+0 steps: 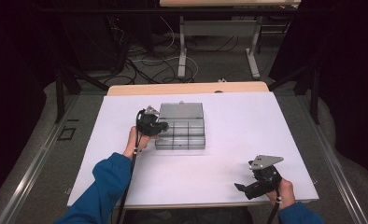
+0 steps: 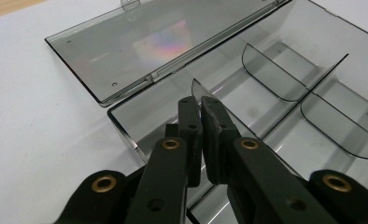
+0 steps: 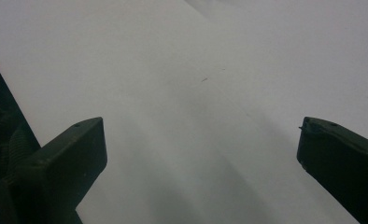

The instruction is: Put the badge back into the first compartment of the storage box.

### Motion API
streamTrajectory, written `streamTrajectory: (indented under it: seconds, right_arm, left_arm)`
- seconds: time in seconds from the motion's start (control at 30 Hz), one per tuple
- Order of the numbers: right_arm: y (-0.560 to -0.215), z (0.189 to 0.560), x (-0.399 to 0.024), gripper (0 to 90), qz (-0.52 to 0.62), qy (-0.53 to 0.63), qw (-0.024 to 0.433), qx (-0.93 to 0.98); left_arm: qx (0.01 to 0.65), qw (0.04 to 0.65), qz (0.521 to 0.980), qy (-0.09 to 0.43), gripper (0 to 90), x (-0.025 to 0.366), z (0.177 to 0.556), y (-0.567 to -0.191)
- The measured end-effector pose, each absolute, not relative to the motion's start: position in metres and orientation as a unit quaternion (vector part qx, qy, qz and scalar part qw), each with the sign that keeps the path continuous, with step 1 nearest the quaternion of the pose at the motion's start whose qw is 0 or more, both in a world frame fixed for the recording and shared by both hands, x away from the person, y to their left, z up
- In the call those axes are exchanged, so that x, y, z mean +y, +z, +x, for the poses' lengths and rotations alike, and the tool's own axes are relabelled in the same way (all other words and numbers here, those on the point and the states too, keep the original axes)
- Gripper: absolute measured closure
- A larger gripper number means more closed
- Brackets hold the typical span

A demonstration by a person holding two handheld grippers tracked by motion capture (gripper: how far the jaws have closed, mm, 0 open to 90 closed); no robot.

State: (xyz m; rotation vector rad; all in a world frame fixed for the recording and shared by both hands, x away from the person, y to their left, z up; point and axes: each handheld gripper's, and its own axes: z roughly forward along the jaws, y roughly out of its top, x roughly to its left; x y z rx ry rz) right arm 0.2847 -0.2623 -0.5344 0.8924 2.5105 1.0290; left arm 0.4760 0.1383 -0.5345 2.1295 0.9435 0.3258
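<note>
A clear smoky plastic compartment box (image 1: 191, 140) lies open at the middle of the white table, its lid (image 1: 181, 110) folded flat behind it. My left gripper (image 1: 161, 127) reaches over the box's left end. In the left gripper view the left gripper (image 2: 198, 105) is shut on a thin clear divider (image 2: 196, 88) that stands upright in the box (image 2: 126, 126). My right gripper (image 1: 240, 187) rests near the table's front right edge. In the right gripper view the right gripper (image 3: 201, 135) stands wide open over bare white surface with nothing between its jaws.
Two more curved dividers (image 2: 271, 70) (image 2: 336, 126) stand in the box's compartments beside a long centre wall. The open lid (image 2: 126, 51) lies flat on the white table sheet (image 1: 247, 126). Beyond the table are cables on the floor and another table's legs (image 1: 182, 51).
</note>
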Motion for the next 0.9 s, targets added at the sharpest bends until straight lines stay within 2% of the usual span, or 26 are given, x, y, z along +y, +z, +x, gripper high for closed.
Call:
streamTrajectory:
  seconds: [0.47,0.9]
  right_arm:
    - [-0.5349,0.2848,-0.2624,1.2,0.310,0.356,0.141,0.870]
    - [-0.5352,0.2850,-0.2626,1.2,0.309,0.359,0.145,0.869]
  left_arm:
    - [0.372,0.370,0.843,0.119,86.4,0.1380,0.4774,-0.5347]
    - [0.377,0.365,0.837,0.156,78.8,0.1355,0.4762,-0.5354]
